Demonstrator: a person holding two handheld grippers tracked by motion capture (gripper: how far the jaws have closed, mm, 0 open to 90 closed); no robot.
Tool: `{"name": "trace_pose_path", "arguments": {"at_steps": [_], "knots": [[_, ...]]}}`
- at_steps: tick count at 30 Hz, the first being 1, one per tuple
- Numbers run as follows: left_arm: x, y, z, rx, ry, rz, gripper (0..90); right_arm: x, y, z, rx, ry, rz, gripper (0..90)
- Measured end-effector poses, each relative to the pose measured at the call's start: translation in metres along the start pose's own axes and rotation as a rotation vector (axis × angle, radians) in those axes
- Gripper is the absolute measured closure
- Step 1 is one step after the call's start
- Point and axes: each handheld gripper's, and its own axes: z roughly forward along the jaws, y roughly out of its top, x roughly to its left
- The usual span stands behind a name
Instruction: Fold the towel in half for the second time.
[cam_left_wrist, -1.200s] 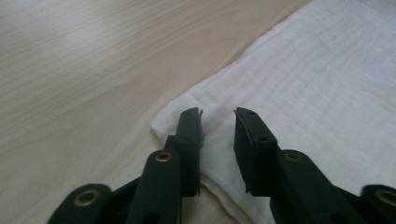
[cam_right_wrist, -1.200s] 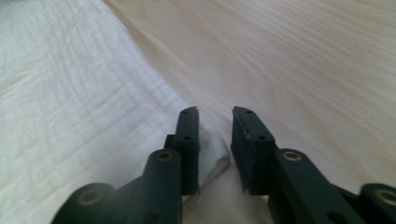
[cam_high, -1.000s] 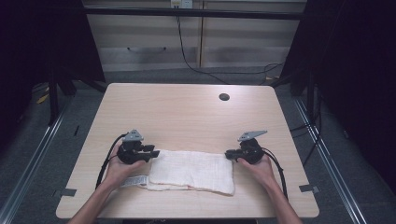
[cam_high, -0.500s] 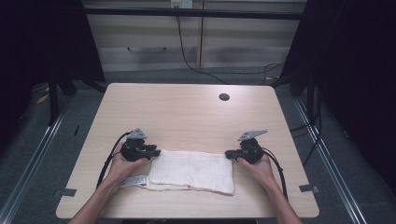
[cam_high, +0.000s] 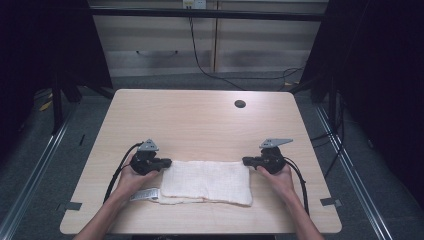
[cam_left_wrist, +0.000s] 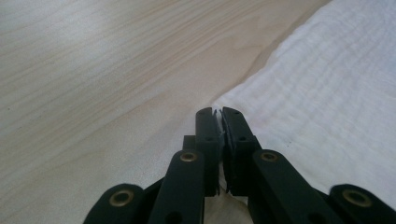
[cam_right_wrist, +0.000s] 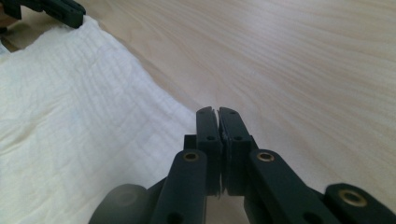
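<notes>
So from the high view, the folded white towel lies near the front edge of the table, with the left gripper on its far-left corner and the right gripper on its far-right corner. Looks like a fold or a lift is about to start, so I'd raise both corners together and evenly, otherwise the stacked layers will slide apart. A label tag sticks out at the near left. In the left gripper view the jaws have just been closing and are now pressed together with a sliver of towel corner nipped between them. It's a thin bite, so go gently. The cloth is soft, crinkly gauze with fine ribbing; the table is smooth pale wood grain. In the right gripper view the jaws are pressed together right at the towel's corner edge, apparently pinching it too.
</notes>
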Motion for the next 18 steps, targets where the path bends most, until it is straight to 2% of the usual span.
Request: {"name": "trace_pose_path", "arguments": {"at_steps": [2,10,18], "knots": [[0.0,0.0,0.0,-0.002,-0.002,-0.009,86.1,0.001,0.001,-0.002,-0.012,0.005,0.004,88.1],[-0.002,-0.001,0.0,-0.004,0.015,-0.006,86.2,0.008,0.006,-0.011,-0.058,0.012,-0.014,88.1],[-0.003,-0.002,0.0,-0.01,0.023,-0.007,86.2,0.024,0.012,-0.023,-0.102,0.051,-0.034,88.2]]}}
